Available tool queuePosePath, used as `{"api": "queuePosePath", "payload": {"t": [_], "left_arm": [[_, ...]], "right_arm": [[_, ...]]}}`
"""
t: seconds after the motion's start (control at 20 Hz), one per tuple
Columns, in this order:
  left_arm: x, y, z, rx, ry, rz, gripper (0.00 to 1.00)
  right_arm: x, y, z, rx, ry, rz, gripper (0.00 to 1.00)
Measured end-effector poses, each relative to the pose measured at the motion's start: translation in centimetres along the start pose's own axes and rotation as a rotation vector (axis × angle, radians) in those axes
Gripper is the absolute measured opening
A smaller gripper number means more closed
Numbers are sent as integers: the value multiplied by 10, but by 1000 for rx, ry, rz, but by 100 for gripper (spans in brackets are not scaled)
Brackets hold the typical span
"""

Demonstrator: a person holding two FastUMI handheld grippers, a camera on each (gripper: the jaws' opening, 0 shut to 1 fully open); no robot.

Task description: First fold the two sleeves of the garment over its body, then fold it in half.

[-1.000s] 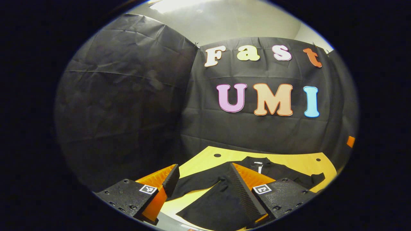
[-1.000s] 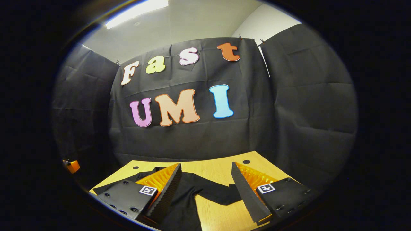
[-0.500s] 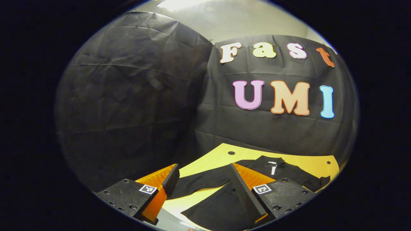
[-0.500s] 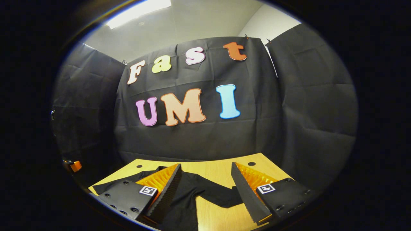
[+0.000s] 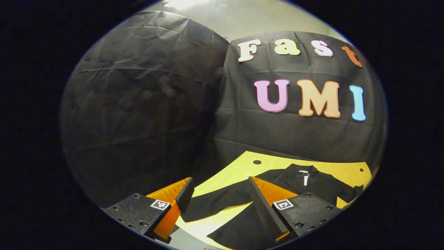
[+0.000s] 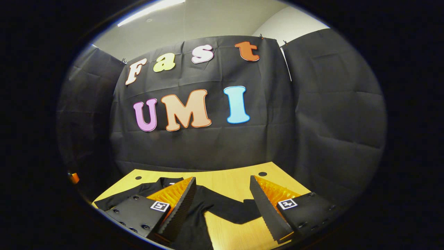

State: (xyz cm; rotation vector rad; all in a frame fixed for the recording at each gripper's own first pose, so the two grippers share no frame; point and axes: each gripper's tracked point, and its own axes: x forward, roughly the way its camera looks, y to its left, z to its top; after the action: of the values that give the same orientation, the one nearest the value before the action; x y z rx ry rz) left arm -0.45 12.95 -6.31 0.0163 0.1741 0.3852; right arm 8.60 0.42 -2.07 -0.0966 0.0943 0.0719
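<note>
A black shirt (image 5: 298, 184) lies flat on the yellow worktop (image 5: 239, 170), with both sleeves spread out to the sides. The left tool (image 5: 218, 194) is wide open and holds nothing. The right tool (image 6: 222, 194) is wide open too, above one sleeve (image 6: 229, 210). The shirt looks soft, thin and light, so it may bend and bunch up. A good place to grab is the sleeve's end.
</note>
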Motion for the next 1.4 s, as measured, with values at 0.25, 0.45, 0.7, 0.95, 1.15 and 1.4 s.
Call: {"api": "queuePosePath", "payload": {"t": [0.25,0.45,0.7,0.95,1.15,1.4], "left_arm": [[1,-5,11,15,-20,-6,92],[-10,3,12,36,-21,32,92],[-18,11,13,75,-24,83,92],[-24,2,13,78,-19,90,93],[-30,-7,14,105,-16,82,94],[-33,-17,13,114,-14,67,94]], "right_arm": [[48,-33,-32,-38,43,-73,97],[92,-66,-73,-21,139,-106,97],[145,-98,-142,-10,335,-111,98],[183,-125,-198,-35,486,-121,99],[201,-139,-234,-15,581,-142,99],[197,-146,-251,-62,658,-138,96]]}}
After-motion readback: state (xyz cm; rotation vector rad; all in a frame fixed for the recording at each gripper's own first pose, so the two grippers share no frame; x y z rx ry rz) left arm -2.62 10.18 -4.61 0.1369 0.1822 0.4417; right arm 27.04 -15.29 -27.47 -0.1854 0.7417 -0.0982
